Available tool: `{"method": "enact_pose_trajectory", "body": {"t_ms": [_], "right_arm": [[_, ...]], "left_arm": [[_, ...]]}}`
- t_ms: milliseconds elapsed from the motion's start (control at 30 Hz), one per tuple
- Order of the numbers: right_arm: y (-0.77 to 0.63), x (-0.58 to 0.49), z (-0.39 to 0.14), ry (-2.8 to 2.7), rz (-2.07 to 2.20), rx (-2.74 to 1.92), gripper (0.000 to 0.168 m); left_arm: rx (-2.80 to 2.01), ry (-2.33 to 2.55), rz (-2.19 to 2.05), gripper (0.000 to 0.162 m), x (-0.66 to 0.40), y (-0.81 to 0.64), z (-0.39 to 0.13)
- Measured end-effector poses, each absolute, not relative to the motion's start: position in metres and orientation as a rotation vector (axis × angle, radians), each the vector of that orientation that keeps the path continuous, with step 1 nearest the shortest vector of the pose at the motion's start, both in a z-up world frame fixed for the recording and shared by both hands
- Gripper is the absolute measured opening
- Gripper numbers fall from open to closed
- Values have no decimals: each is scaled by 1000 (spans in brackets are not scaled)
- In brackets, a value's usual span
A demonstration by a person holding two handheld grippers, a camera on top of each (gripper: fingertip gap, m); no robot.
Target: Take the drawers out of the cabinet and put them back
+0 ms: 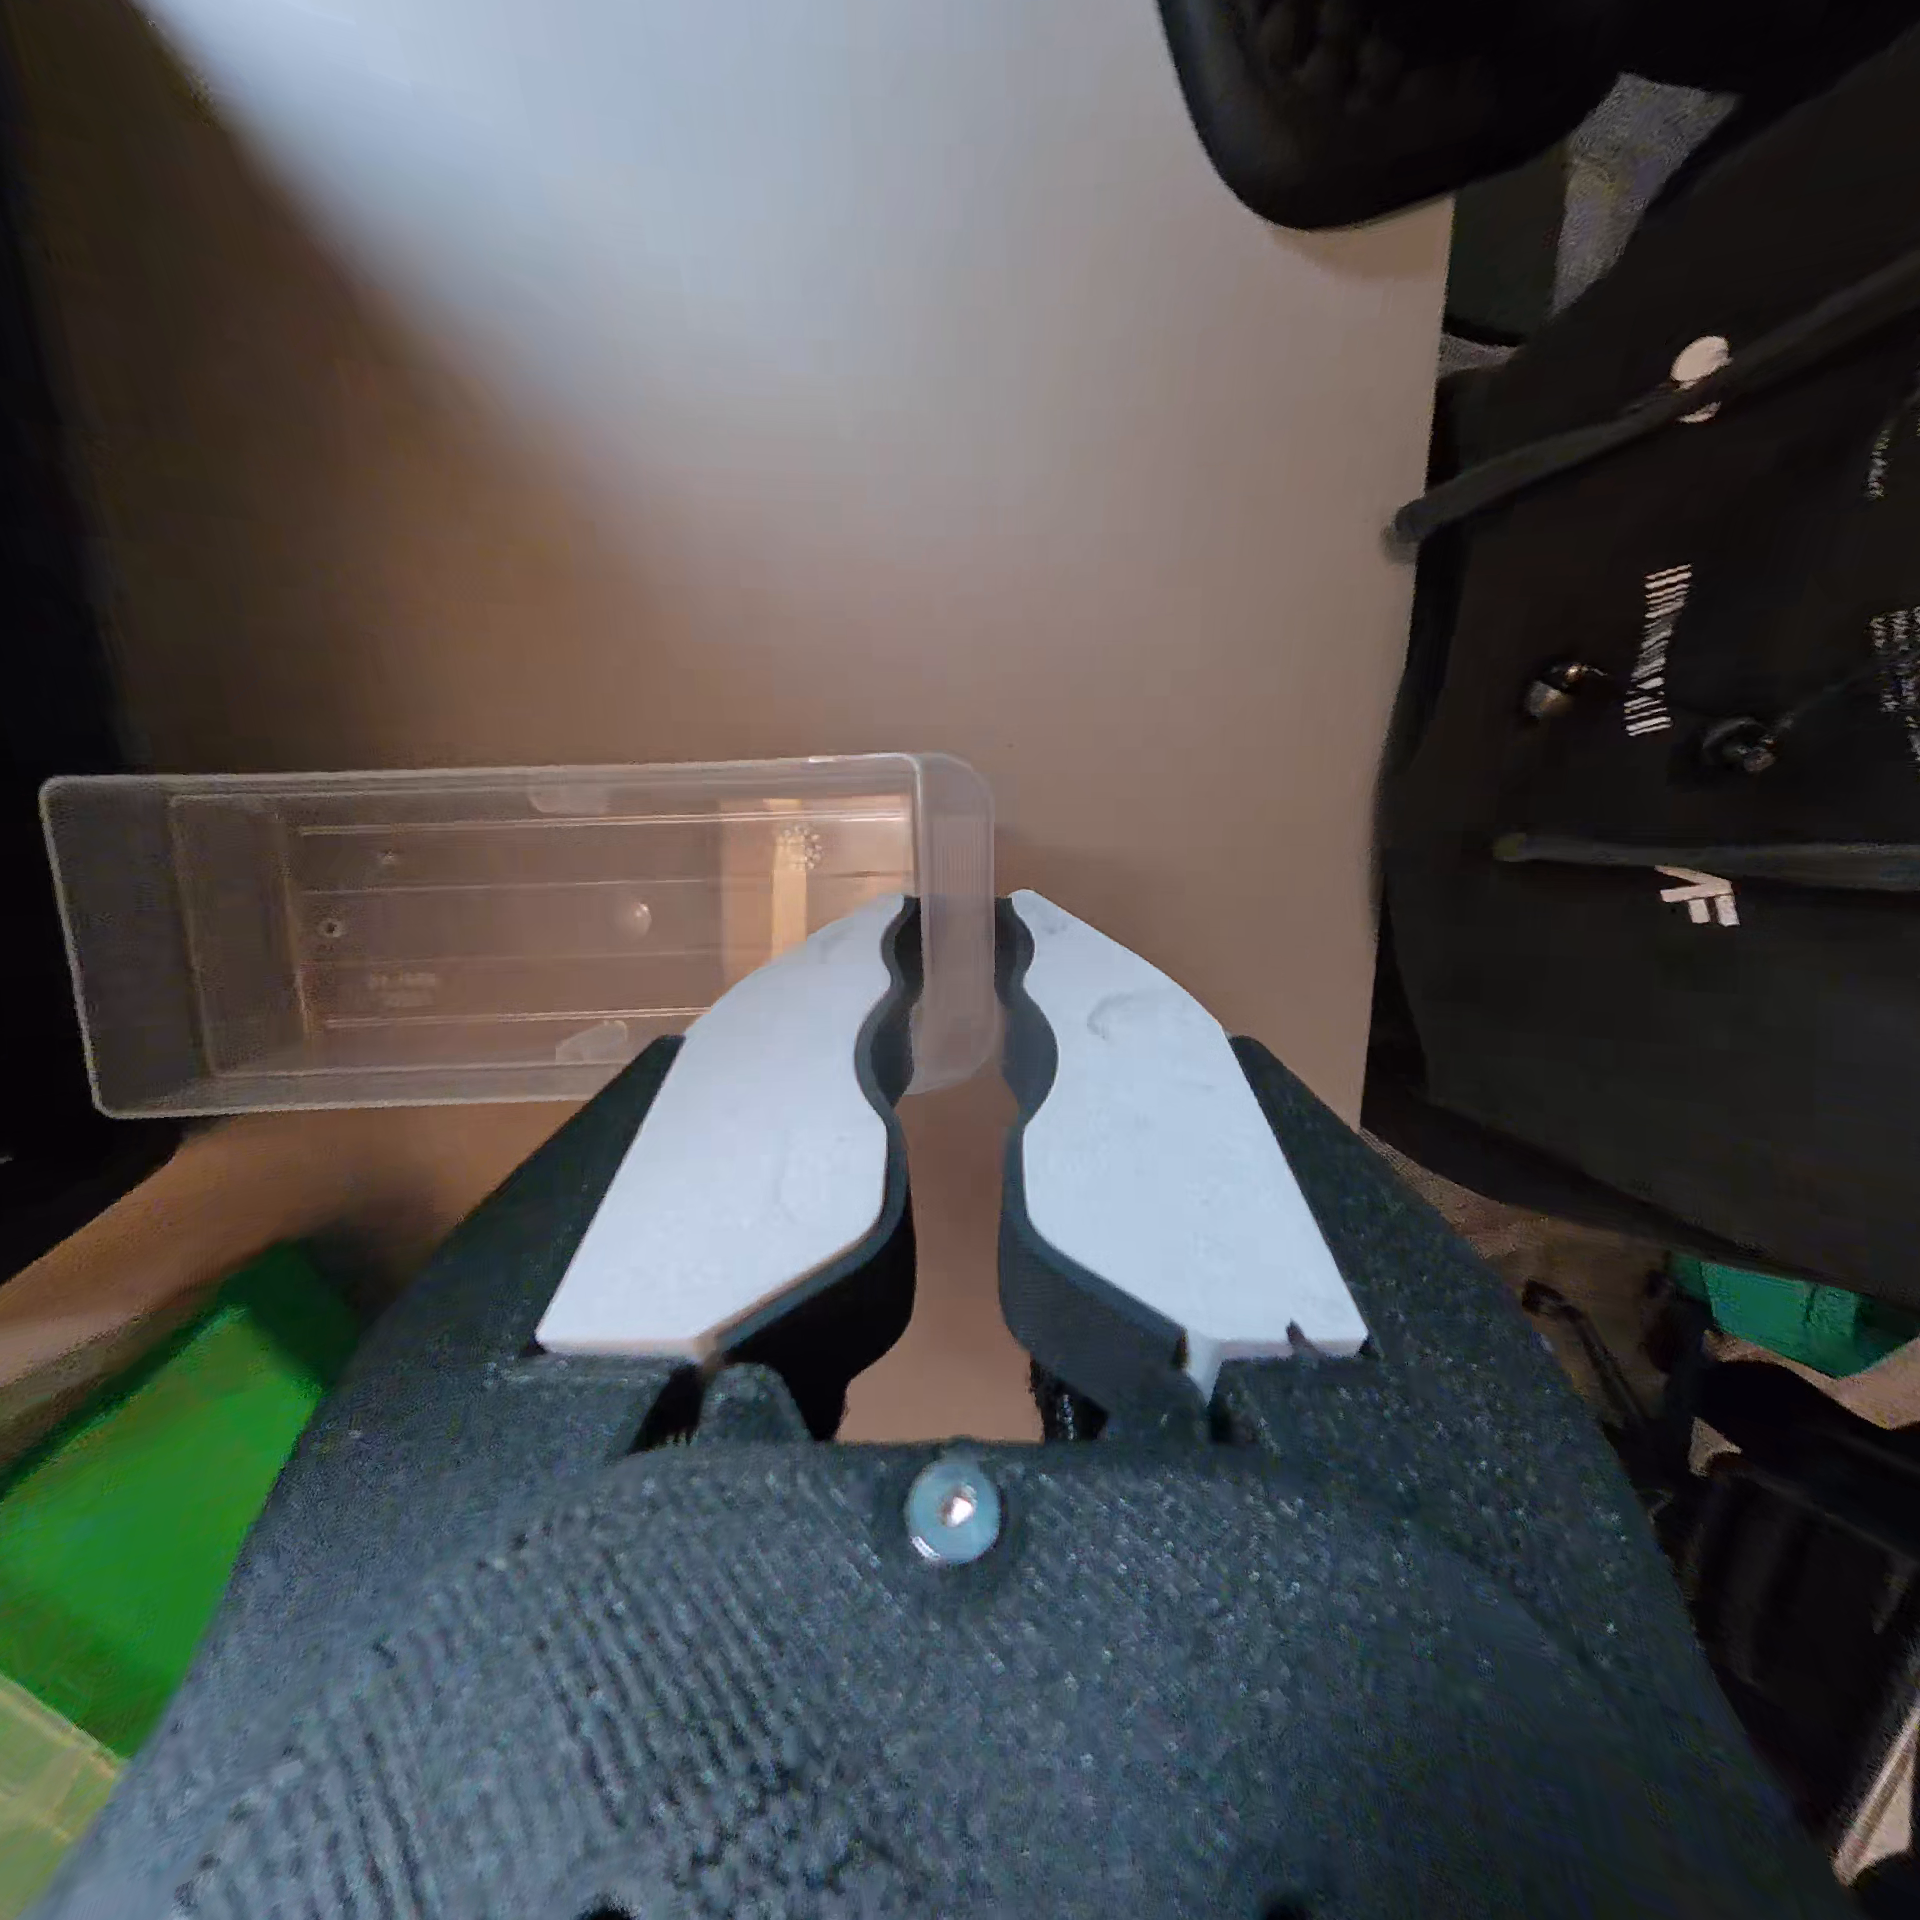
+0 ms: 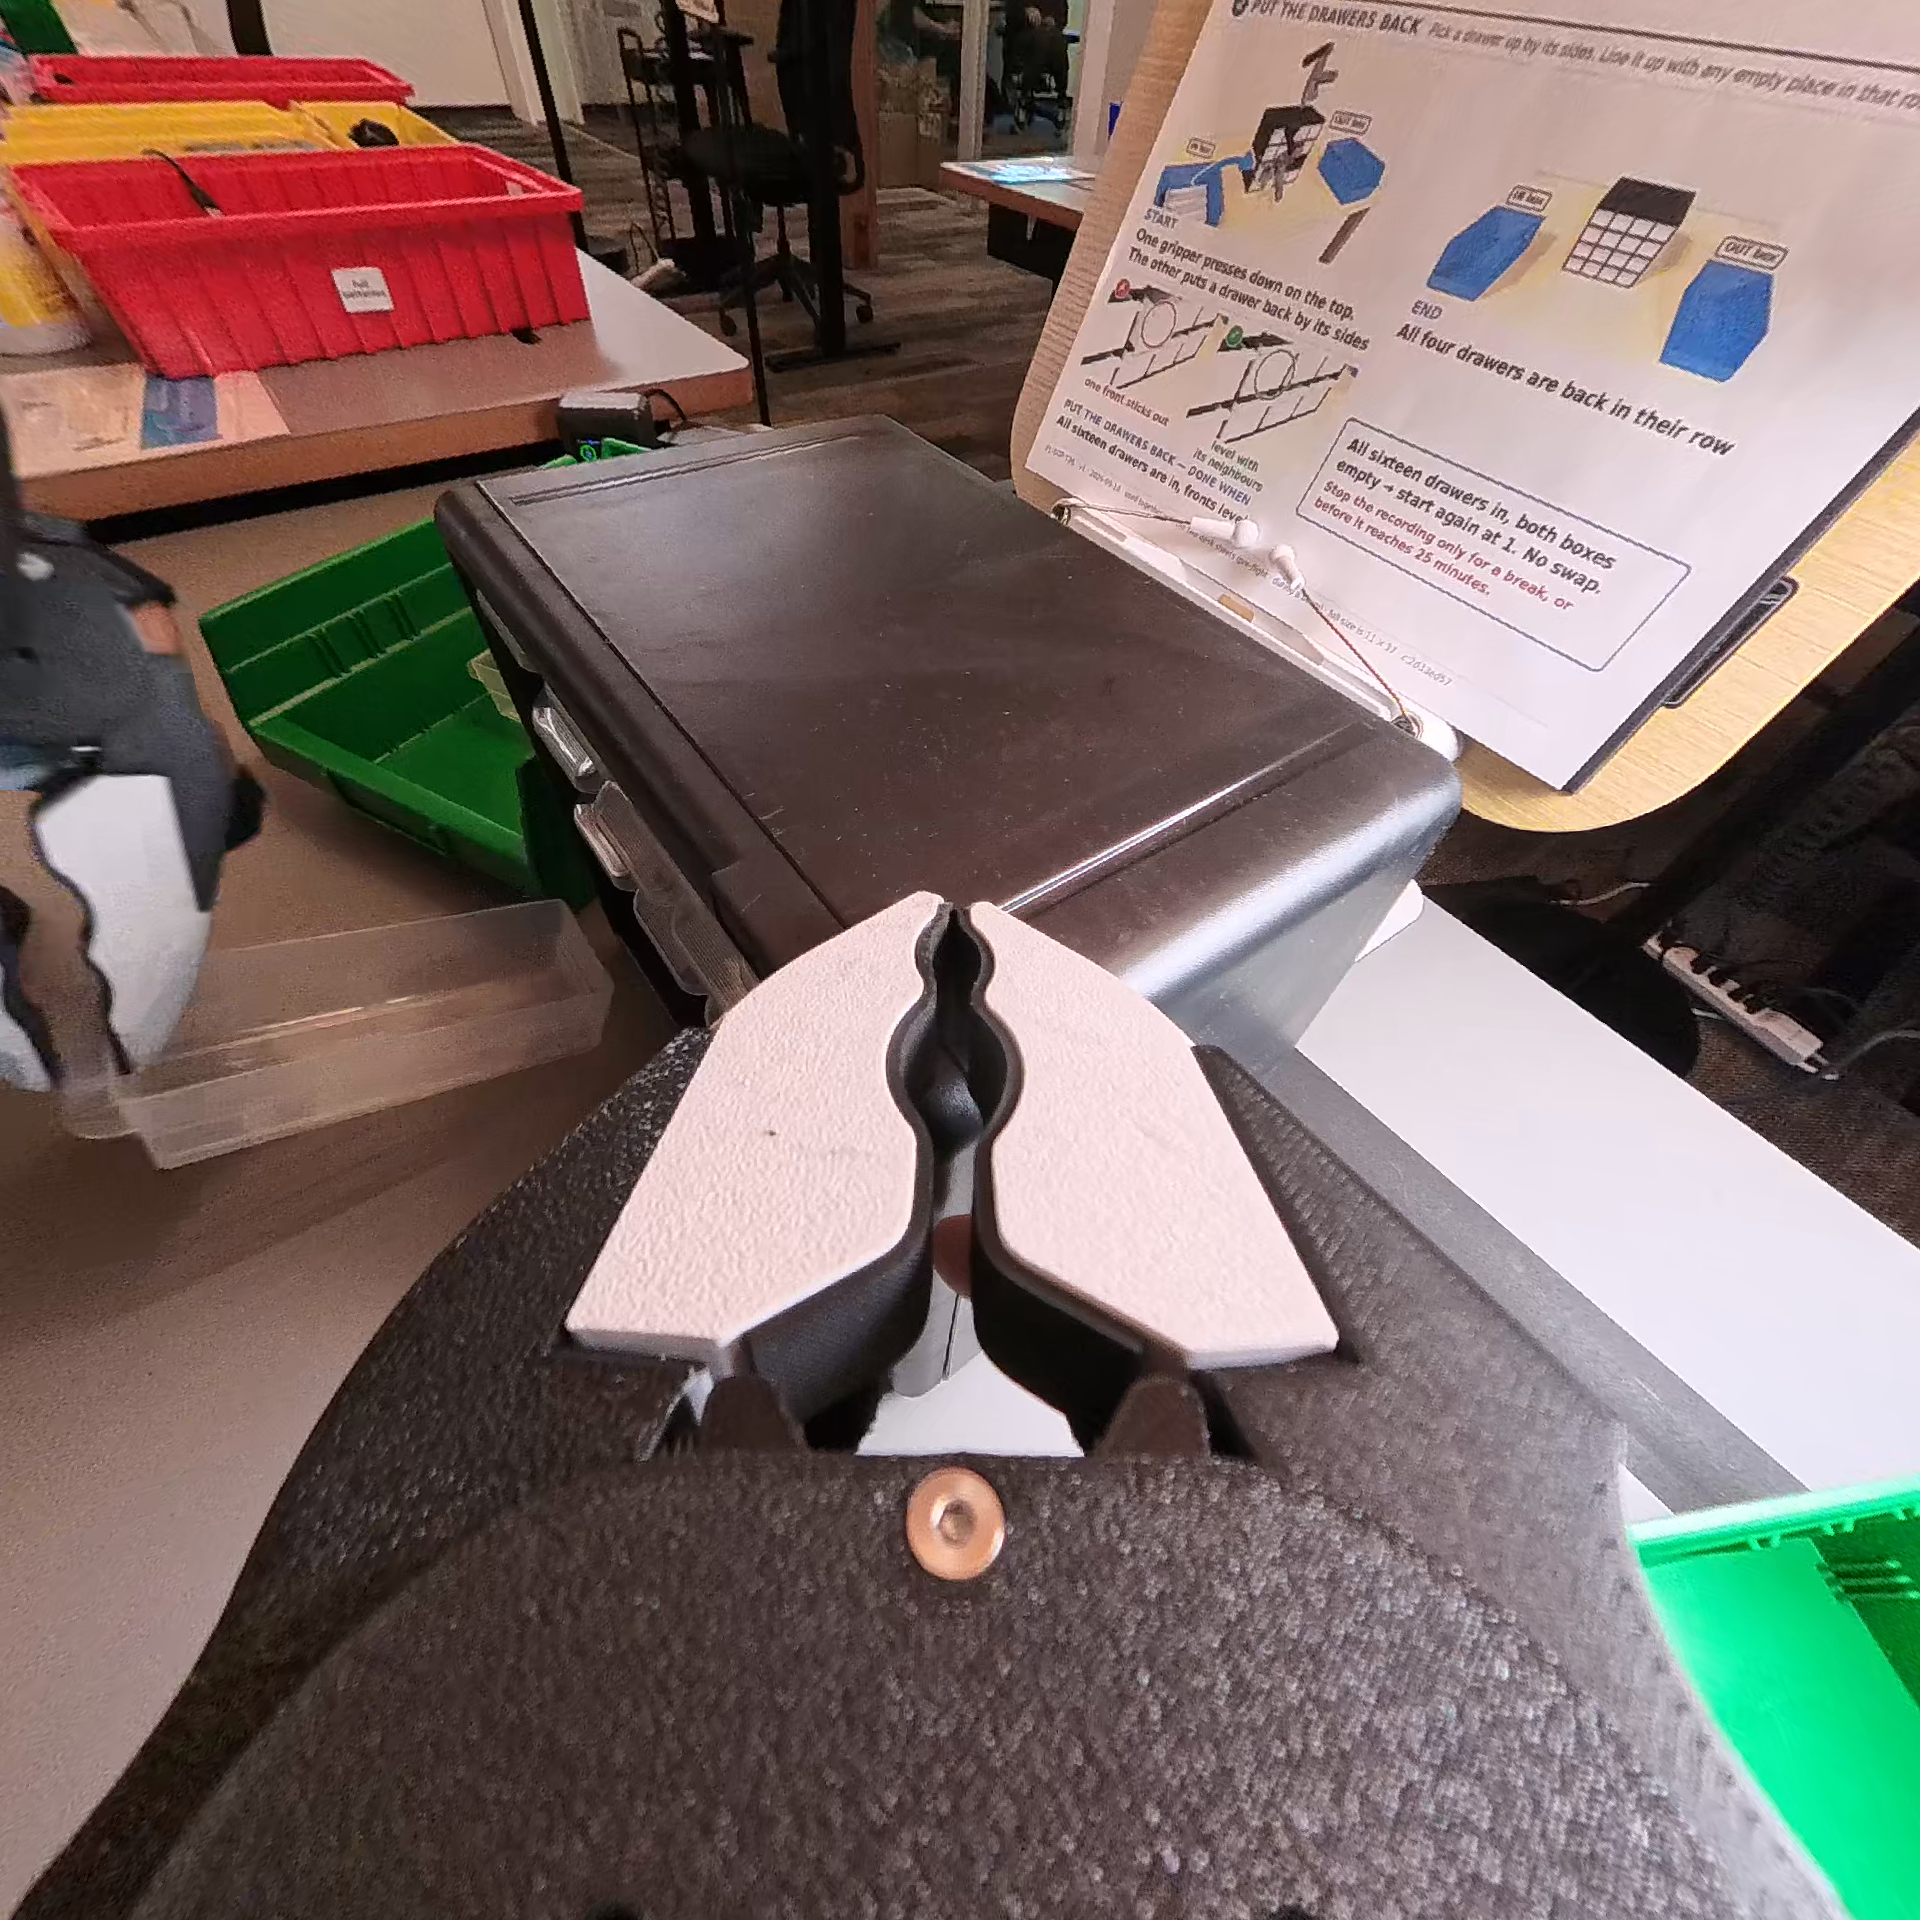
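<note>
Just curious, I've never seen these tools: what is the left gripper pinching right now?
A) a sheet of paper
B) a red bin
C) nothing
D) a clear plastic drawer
D: the left gripper has its fingertips closed on one end wall of the clear plastic drawer, which sticks out to its left.

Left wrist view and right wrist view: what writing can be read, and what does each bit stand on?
White instruction sheet behind the black cabinet: legible print with drawings; wording not copied here.
Red bin: small white label, too small to read.
Clear drawer held by the left gripper: faint moulded marks, too blurred.
Black clothing: white print, blurred.
</note>
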State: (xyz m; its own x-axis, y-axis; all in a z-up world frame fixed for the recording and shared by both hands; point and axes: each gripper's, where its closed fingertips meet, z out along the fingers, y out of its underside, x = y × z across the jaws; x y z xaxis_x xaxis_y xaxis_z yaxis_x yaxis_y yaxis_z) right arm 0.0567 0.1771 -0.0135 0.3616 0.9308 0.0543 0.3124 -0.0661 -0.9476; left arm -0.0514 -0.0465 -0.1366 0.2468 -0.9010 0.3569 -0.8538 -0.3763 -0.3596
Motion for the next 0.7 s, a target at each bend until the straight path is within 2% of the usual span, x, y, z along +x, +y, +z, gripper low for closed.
{"method": "enact_pose_trajectory", "body": {"t_ms": [300,700], "right_arm": [[177,57,-13,-1148,788,-1593,0],[176,57,-13,-1148,782,-1588,0]], "left_arm": [[-2471,1587,-774,13,-63,-17,-148],[-2276,1639,-435,15,-66,-2,-164]]}}
